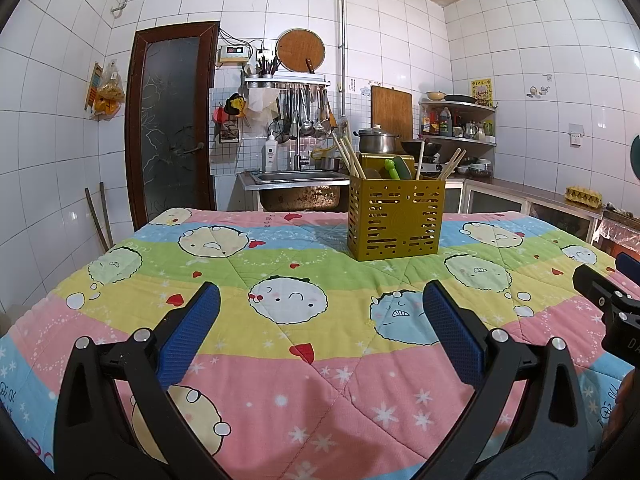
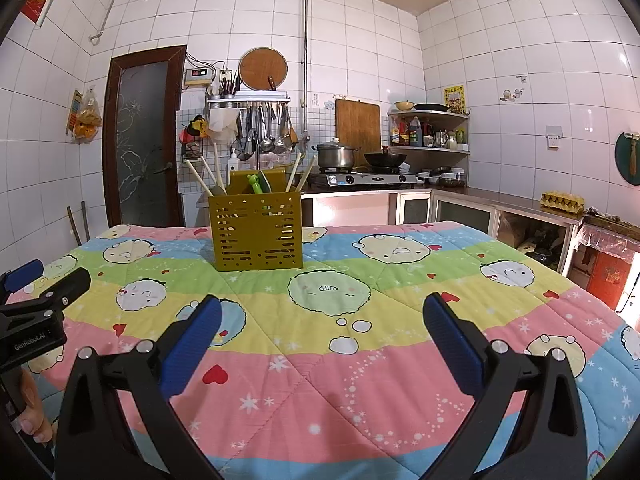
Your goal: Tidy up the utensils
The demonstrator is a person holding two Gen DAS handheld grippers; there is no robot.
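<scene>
A: Where is the utensil holder (image 1: 396,220)?

B: It stands upright on the far half of the table, on the cartoon-print quilt (image 1: 280,360). It is mustard yellow with slotted walls. From the left wrist view it sits a little right of centre; from the right wrist view, left of centre.

A: What is in it?

B: Pale chopsticks (image 1: 350,156) lean out at the left and right sides, and a green frog-headed utensil (image 2: 253,183) pokes up in the middle.

A: And the grippers?

B: The left gripper (image 1: 320,330) hovers over the near part of the quilt, its blue pads spread wide with nothing between them. The right gripper (image 2: 322,336) is the same: spread apart, empty, well short of the holder.

A: Any writing?

B: The left gripper's body, seen at the left edge of the right wrist view, reads "GenRobot.AI". The quilt has printed characters at its near corners, too small to read. A yellow poster (image 2: 454,98) on the far right wall carries text I cannot make out.
</scene>
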